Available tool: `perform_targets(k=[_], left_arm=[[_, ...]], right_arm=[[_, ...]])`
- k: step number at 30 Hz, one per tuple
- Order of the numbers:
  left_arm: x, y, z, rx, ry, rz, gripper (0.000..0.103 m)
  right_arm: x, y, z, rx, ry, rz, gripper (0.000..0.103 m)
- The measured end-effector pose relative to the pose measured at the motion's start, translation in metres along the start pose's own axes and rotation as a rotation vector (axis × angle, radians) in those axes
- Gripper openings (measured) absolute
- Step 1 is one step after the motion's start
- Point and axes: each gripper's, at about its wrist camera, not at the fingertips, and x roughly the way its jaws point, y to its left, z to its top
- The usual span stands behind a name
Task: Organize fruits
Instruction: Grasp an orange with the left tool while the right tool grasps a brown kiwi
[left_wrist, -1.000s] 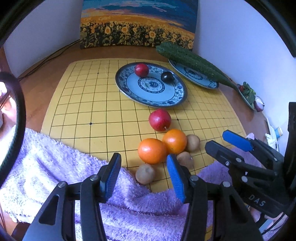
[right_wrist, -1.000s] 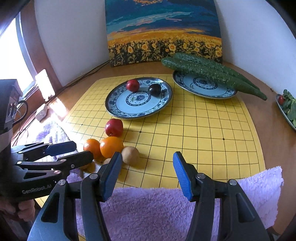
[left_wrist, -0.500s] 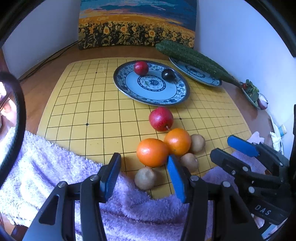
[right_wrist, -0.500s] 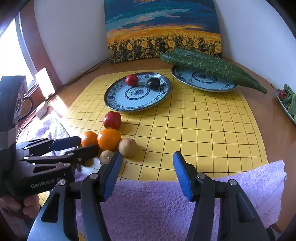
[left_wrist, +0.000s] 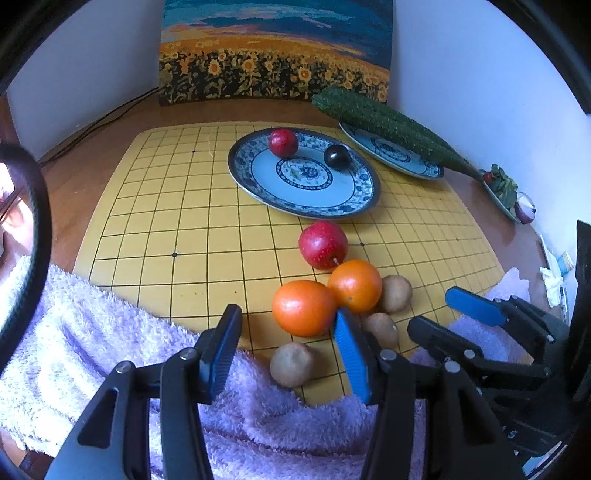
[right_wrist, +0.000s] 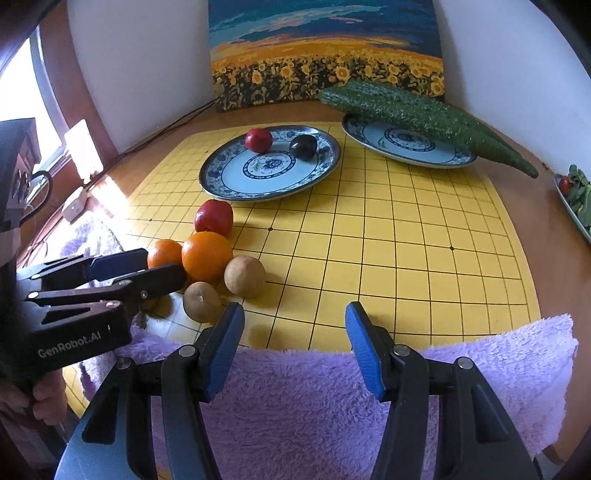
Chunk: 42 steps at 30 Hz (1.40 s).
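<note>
Fruit pile: two oranges (left_wrist: 303, 307), a red apple (left_wrist: 323, 244) and three brown kiwis (left_wrist: 291, 364) sit close together on the yellow grid board (left_wrist: 166, 236), near its front edge.
Near plate: the blue and white plate (left_wrist: 306, 205) holds a small red fruit (left_wrist: 283, 142) and a dark plum (left_wrist: 337, 157).
Far plate: a second plate (right_wrist: 406, 153) has a long green cucumber (right_wrist: 413, 109) lying across it.
Towel: a fluffy purple towel (right_wrist: 314, 398) covers the front edge of the board.
Left hand-held gripper (left_wrist: 286, 350): wide open, holding nothing, just in front of the oranges and kiwis.
Right hand-held gripper (right_wrist: 293, 347): wide open, holding nothing, over the towel edge, beside the fruit pile.
Back wall: a sunflower painting (left_wrist: 277, 51) leans there on the table (left_wrist: 110, 133).
</note>
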Motion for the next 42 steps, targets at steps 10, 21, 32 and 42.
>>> perform_targets(k=[10, 21, 32, 42], left_arm=[[-0.003, -0.004, -0.002, 0.010, -0.012, -0.040, 0.036], [-0.004, 0.007, 0.000, -0.029, -0.018, -0.026, 0.036], [-0.003, 0.010, 0.001, -0.035, -0.020, -0.029, 0.036], [-0.002, 0.010, 0.001, -0.038, -0.020, -0.029, 0.036]], right_arm=[[0.003, 0.010, 0.001, -0.040, -0.008, -0.017, 0.058], [0.008, 0.018, 0.006, -0.062, -0.031, 0.031, 0.054], [0.012, 0.023, 0.008, -0.086, -0.053, 0.056, 0.035], [0.011, 0.025, 0.007, -0.091, -0.057, 0.084, 0.027]])
